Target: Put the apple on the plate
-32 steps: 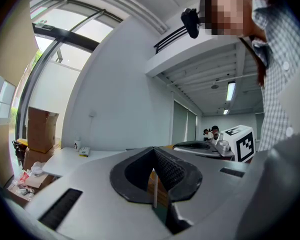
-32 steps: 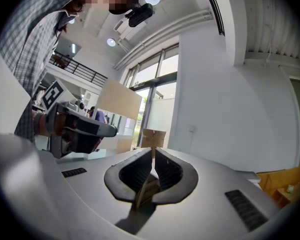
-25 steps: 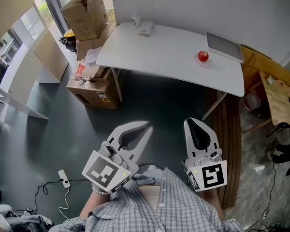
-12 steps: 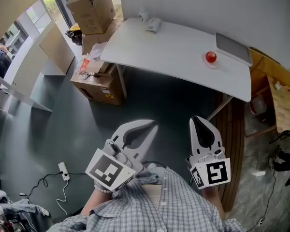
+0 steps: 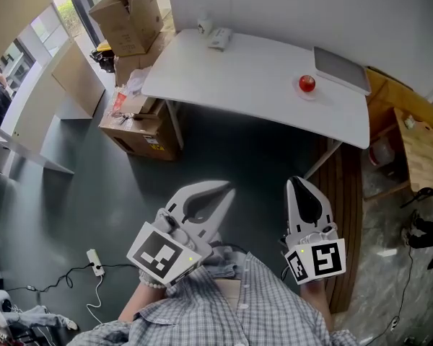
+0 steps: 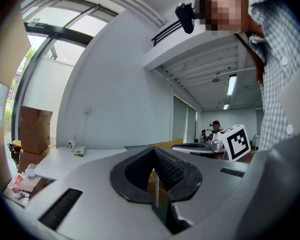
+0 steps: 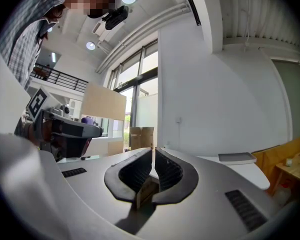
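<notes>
Head view overhead; all share table (image 5: 238, 78)

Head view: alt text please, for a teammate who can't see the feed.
A red apple sits near the right end of a white table, well ahead of the person, who holds the left gripper and right gripper low, both shut and empty. Cardboard boxes stand left of the table.

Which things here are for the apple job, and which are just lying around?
For the job: small red apple, white table, left gripper, right gripper, both shut.
Lying about: flat grey slab, brown cardboard boxes, white power strip.
</notes>
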Action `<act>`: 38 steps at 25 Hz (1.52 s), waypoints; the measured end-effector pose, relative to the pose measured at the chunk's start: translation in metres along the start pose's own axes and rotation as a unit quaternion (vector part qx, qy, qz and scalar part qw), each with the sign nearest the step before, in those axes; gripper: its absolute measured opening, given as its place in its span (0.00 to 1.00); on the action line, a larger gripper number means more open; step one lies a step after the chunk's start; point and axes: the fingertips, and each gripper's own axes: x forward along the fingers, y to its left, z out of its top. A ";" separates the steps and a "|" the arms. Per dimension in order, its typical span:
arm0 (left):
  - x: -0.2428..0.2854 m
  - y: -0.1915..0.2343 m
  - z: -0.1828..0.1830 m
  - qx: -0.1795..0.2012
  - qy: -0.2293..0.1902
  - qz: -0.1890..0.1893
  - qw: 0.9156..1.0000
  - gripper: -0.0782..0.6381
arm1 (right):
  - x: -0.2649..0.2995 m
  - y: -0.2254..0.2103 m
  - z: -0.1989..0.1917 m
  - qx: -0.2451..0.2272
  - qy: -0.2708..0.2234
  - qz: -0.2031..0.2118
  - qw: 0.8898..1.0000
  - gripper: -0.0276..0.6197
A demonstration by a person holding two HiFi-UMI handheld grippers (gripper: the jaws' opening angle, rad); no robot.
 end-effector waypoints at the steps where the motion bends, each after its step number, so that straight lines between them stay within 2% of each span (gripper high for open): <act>1: 0.002 0.001 0.000 0.000 0.000 -0.003 1.000 0.12 | -0.002 -0.005 0.000 0.006 0.000 -0.008 1.000 0.09; 13: 0.046 0.015 0.000 0.000 -0.002 -0.061 0.998 0.12 | 0.006 -0.041 -0.005 0.014 0.007 -0.069 0.997 0.09; 19: 0.079 0.019 0.005 0.003 0.002 -0.096 0.995 0.12 | 0.015 -0.065 -0.003 0.009 0.014 -0.099 0.995 0.09; 22: 0.094 0.022 0.007 -0.007 0.008 -0.109 0.994 0.12 | 0.021 -0.076 -0.002 0.009 0.016 -0.110 0.994 0.09; 29: 0.128 0.037 0.015 0.000 -0.003 -0.143 0.990 0.12 | 0.039 -0.096 0.003 -0.001 0.023 -0.137 0.990 0.09; 38: 0.168 0.062 0.031 -0.007 -0.016 -0.164 0.986 0.12 | 0.072 -0.128 0.015 -0.028 0.025 -0.159 0.987 0.09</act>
